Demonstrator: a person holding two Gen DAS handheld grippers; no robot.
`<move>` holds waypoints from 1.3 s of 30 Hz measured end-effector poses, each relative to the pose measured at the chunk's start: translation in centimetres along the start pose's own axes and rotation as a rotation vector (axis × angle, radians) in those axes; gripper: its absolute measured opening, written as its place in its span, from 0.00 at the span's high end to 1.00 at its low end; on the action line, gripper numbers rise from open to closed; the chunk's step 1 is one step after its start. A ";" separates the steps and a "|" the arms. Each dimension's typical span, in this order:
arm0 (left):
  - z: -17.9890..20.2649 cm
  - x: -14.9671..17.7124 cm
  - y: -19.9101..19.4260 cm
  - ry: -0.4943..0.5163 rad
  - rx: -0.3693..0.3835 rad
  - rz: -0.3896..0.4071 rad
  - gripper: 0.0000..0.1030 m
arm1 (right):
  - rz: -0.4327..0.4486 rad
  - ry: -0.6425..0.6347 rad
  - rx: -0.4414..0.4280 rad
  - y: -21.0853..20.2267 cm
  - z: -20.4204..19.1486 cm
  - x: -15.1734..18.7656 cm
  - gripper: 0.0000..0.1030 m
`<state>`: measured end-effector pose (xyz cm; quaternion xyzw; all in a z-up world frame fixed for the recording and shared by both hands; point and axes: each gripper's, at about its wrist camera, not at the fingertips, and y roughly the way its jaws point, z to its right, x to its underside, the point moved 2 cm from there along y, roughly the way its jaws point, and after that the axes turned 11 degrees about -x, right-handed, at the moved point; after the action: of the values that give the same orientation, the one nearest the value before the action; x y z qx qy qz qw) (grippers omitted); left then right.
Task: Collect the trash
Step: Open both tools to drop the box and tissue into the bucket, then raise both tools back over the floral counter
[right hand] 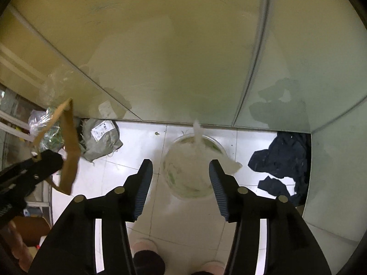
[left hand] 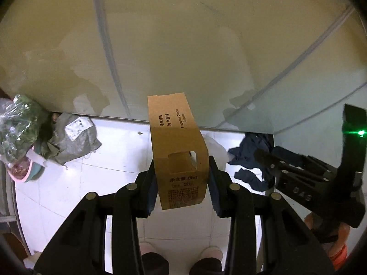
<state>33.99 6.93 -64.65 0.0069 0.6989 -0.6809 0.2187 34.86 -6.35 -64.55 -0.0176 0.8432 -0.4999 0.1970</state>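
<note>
Left wrist view: left gripper [left hand: 182,178] clamps cardboard box [left hand: 177,151]; right gripper [right hand: 181,174] wide above bin [right hand: 195,171]. Advise centring box over bin before release.

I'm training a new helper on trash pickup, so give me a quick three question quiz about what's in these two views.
1. True or false: the left hand-held gripper is shut on a brown cardboard candle box.
2. Multiple choice: what lies below the open right hand-held gripper? A) a white bucket lined with a plastic bag B) a glass bottle C) a broom
3. Fill in: the dark blue cloth lies on the floor in the ____ corner, by the glass wall.

Key: 1 true; 2 A; 3 right.
</note>
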 end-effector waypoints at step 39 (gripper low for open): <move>0.3 -8.6 -36.6 0.163 0.066 0.263 0.48 | 0.281 -0.031 0.080 -33.0 -13.9 -5.2 0.48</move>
<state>30.63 6.50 -27.24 0.1612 0.6845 -0.6662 0.2482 29.22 -10.02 -28.99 0.1007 0.8137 -0.5003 0.2784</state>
